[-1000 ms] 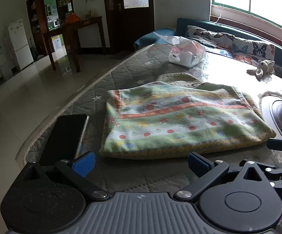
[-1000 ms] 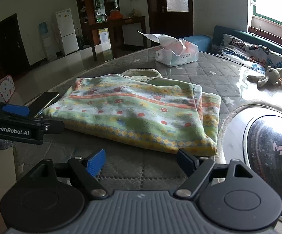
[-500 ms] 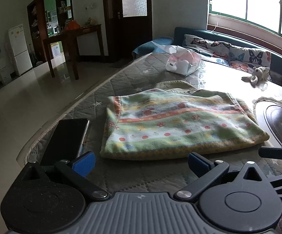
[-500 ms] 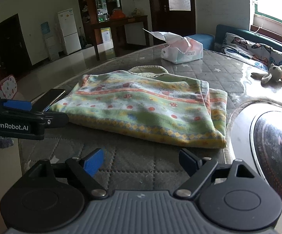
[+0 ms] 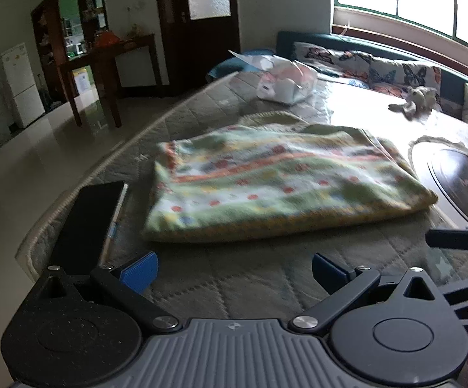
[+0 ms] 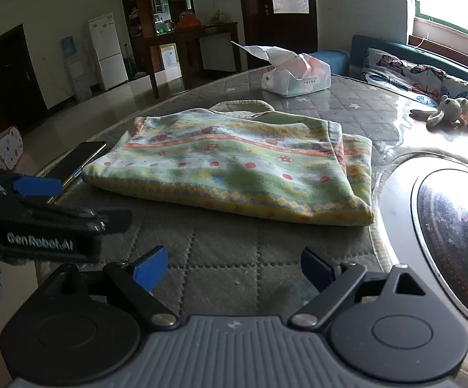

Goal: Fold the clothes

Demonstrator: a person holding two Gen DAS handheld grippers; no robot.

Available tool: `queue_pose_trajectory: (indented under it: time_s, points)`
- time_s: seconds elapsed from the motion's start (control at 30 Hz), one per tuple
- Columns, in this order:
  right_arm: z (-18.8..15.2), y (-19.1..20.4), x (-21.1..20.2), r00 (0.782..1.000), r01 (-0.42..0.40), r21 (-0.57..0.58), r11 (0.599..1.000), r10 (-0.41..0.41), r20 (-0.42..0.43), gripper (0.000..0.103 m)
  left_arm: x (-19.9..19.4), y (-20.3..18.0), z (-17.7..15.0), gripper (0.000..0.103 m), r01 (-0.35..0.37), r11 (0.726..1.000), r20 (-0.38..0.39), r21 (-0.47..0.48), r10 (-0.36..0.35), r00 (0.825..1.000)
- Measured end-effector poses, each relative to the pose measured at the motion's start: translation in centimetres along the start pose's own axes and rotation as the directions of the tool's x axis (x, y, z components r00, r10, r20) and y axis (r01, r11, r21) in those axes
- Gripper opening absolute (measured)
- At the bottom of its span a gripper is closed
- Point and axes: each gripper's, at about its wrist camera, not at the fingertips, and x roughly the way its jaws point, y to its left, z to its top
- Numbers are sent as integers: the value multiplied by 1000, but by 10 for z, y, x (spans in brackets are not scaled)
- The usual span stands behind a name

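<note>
A phone [image 5: 88, 223] is found at the left, flat on the quilted table [image 5: 234, 278], just beside the rounded rim and just beside the folded garment [image 5: 276, 181]; it is judged to have been parked clear of the folding area. The garment is laid centrally as a flat rectangle, edges roughly stacked, so folding is judged largely done. The left gripper [image 5: 234, 268] is held released above bare quilt short of the near hem, nothing between its jaws. The right gripper [image 6: 234, 266] is likewise kept back from the hem, its jaws opening, with nothing between them. Open quilt is noted along the near edge. To the right, room is limited by a dark round inset [image 6: 453, 226] close to the garment's corner. A tissue pack [image 6: 295, 76] and a soft toy [image 6: 447, 110] are set well beyond
</note>
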Motion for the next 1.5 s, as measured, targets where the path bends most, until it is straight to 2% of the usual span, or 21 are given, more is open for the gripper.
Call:
queue_pose_trajectory:
  time_s: [0.43,0.7,1.5]
  points:
    - [-6,-4,-1,1000,6,18,1000,-6,-7,94,6,-6,-2,103,-20,1000,-27,14,21,999]
    - [-8,-5,-2,1000,13,24,1000,-12,-9,99,8,-8,-3,103,-28,999,-34,19,29,999]
    - [-10,-5,-4,1000,23,37,999,-23,-3,103,9,-8,-5,103,-40,999,-36,15,40,999]
